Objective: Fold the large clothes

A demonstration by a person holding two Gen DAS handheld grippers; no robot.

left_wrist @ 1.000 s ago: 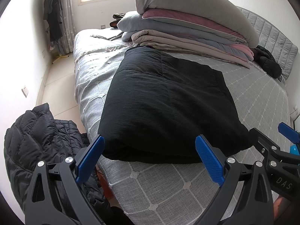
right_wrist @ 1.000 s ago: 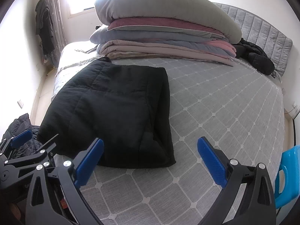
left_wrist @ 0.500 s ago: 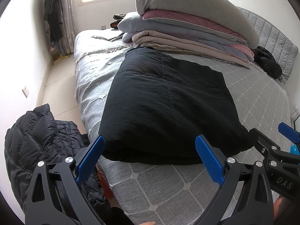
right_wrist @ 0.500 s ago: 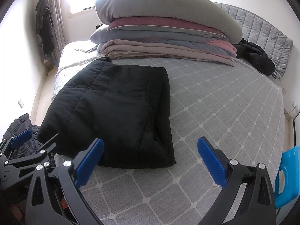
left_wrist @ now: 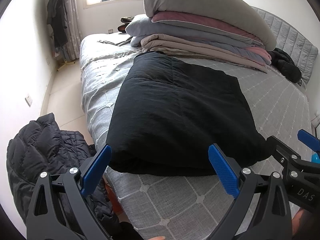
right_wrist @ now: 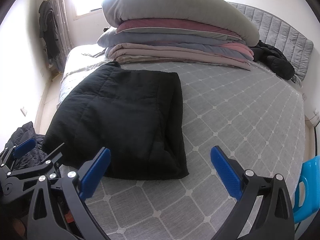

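Note:
A black quilted garment [left_wrist: 180,116] lies folded into a rectangle on the grey bed [left_wrist: 180,200], near its front left corner; it also shows in the right wrist view [right_wrist: 124,124]. My left gripper [left_wrist: 160,170] is open and empty, held just short of the garment's near edge. My right gripper [right_wrist: 160,170] is open and empty, over the bed cover beside the garment's near right corner. The right gripper shows at the right edge of the left wrist view [left_wrist: 296,164], and the left gripper at the left edge of the right wrist view [right_wrist: 30,160].
A stack of folded quilts and pillows [right_wrist: 180,36] fills the far side of the bed. A dark jacket [right_wrist: 276,62] lies by the headboard [right_wrist: 280,32]. A black puffer jacket [left_wrist: 44,150] sits on the floor at left. A blue chair [right_wrist: 308,184] stands at right.
Both grippers stay open and almost still. The left wrist view has shifted very slightly; the garment has not moved.

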